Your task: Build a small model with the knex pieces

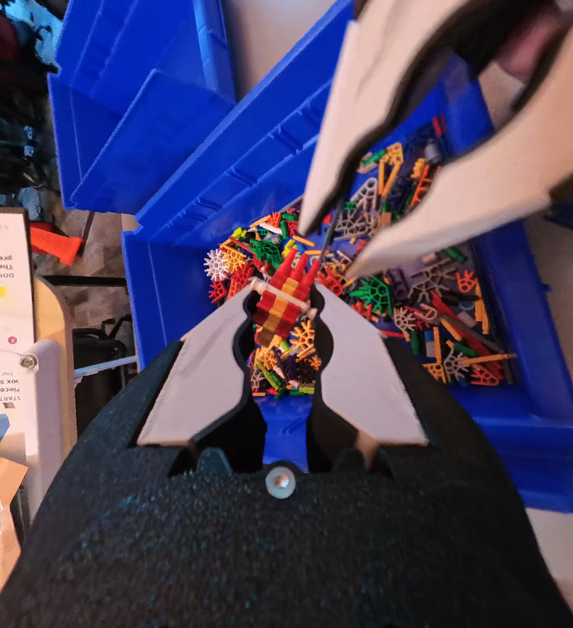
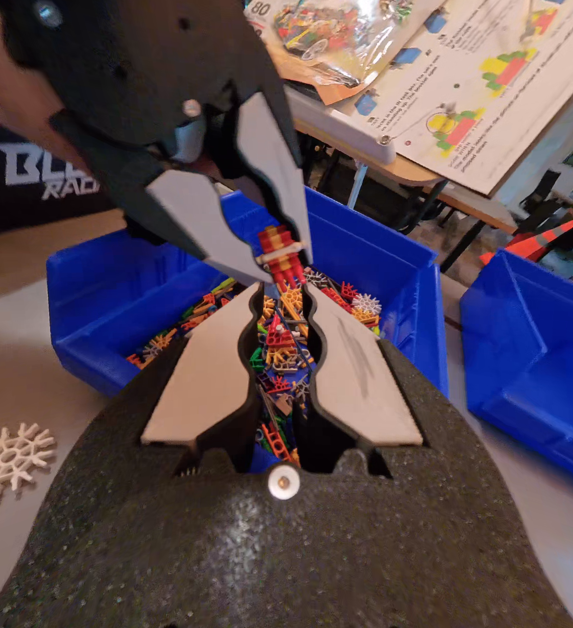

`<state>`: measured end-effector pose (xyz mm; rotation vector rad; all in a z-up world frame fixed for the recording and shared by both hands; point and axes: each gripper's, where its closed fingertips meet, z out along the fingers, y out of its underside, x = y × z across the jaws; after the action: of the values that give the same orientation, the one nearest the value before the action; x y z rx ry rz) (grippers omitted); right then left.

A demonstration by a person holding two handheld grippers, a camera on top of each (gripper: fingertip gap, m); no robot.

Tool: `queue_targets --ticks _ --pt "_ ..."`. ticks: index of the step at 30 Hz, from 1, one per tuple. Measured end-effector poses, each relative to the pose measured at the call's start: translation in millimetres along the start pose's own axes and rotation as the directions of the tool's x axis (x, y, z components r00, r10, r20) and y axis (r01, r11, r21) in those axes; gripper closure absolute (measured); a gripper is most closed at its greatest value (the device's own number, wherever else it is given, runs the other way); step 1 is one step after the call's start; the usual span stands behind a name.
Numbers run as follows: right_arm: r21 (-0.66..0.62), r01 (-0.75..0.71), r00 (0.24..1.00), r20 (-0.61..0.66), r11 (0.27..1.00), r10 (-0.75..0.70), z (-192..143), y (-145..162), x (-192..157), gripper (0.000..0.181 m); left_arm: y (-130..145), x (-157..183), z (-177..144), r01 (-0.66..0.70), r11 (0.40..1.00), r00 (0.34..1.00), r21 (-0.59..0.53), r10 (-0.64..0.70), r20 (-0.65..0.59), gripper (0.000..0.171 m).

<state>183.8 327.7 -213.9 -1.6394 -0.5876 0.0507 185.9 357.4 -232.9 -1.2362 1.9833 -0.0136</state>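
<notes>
A red, orange and yellow stacked connector piece [image 1: 283,302] with a white rod through it is pinched between the fingertips of the left hand-held gripper [image 1: 281,299], above the parts pile. The same piece [image 2: 281,253] is seen in the right wrist view, clamped by the left hand-held gripper [image 2: 283,268] coming in from the upper left. The right hand-held gripper [image 2: 283,289] is held spread, nothing between its fingers, tips just beside the held piece's red prongs; in the left wrist view it [image 1: 325,251] enters from the upper right, blurred. Directly below both, a blue bin [image 2: 410,306] on the desk [image 2: 23,390] is filled with mixed coloured rods and connectors [image 2: 278,343]. A white snowflake connector [image 2: 9,458] lies on the desk, left of the bin. A second blue bin [image 2: 529,367] sits to the right, contents not visible. Farther back, an instruction sheet [image 2: 489,88] and a clear bag of parts [image 2: 332,40] lie on a raised board.
</notes>
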Motion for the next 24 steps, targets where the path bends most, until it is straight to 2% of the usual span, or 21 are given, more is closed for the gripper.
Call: queue_targets --ticks 5,11,14,17,24 --pt "0.025 -0.111 0.992 0.070 0.994 0.109 0 0 5 0.165 8 15 -7 -0.061 0.998 0.995 0.035 0.063 -0.075 0.144" --pt "-0.006 0.009 0.996 0.088 1.000 -0.009 3 4 -10 0.172 8 23 -12 -0.086 0.995 0.987 0.042 0.091 -0.135 0.144" --pt "-0.016 0.001 0.994 0.106 1.000 0.001 3 7 -11 0.171 8 26 -12 -0.093 0.995 0.984 0.043 0.098 -0.149 0.144" --pt "-0.033 0.026 0.991 0.132 0.999 -0.022 4 12 -18 0.180 10 29 -9 -0.131 0.991 0.978 0.025 0.134 -0.159 0.144" --pt "-0.048 0.003 0.981 0.196 0.999 0.006 3 17 -22 0.180 9 37 -6 -0.170 0.985 0.961 0.030 0.173 -0.216 0.145"
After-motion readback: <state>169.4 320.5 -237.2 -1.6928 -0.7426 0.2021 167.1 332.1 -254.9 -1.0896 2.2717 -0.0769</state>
